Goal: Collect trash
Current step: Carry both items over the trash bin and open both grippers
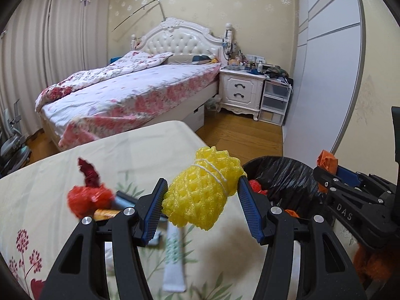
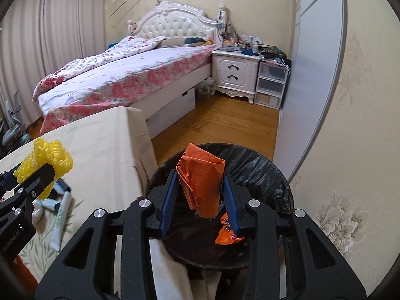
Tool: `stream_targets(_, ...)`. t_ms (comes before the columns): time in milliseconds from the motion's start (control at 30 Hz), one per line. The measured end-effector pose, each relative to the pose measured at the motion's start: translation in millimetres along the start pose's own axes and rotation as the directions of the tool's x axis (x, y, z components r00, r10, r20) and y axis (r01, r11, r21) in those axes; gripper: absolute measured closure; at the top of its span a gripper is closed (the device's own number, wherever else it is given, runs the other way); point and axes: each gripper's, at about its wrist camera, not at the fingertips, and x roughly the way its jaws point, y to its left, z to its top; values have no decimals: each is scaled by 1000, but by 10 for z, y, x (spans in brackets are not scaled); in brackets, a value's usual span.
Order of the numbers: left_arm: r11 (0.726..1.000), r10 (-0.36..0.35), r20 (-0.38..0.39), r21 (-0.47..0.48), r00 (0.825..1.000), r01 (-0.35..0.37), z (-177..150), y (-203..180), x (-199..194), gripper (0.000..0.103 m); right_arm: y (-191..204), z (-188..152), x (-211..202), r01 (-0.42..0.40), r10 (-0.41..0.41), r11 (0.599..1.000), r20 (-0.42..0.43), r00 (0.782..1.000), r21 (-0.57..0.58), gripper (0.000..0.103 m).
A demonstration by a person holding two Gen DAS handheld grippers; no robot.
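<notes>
Right wrist – jaws clamp orange wrapper (image 2: 201, 187) over bin (image 2: 275, 172), left's grip yellow foam (image 1: 202, 191).

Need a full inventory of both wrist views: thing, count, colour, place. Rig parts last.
foam net roll: 1, yellow, tied with white string, held over the table edge
crumpled paper: 1, orange, held above the bin
bin: 1, black liner, on the floor right of the table, orange wrapper inside
table: 1, cream floral cloth
red net ball: 1, on the table
tubes: white, several on the table, count unclear
bed: 1, white frame, pink floral cover
nightstand: 1, white, cluttered top
drawer unit: 1, clear plastic, beside the nightstand
left gripper: jaws clamp the foam roll
right gripper: jaws clamp the paper
</notes>
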Motion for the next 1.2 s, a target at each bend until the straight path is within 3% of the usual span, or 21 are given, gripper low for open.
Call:
stream_targets(433,995,-41,-54,85,998,45,133,-450,629,46,-272,50,381,65,-63,996,-27,998,64,68)
stream_targets(733,993,-38,-76,110,996,46,182,-590,844,45,-405,42,510,75,-71,992,-41,997,100,68)
stream_targets(933,993,-24,-85,112,996,34,174,-620,903,31,-416,62,536,83,-80,991,-37,996,103,67)
stream_targets(1033,994,-20,-85,106,996,28,178,-615,911,29,-423,65,517,92,-89,989,-27,996,113,55)
stream_targets(1200,994,-9,-87,107,996,18,177,-612,918,25,-436,66,492,102,-100,988,-21,995,117,54)
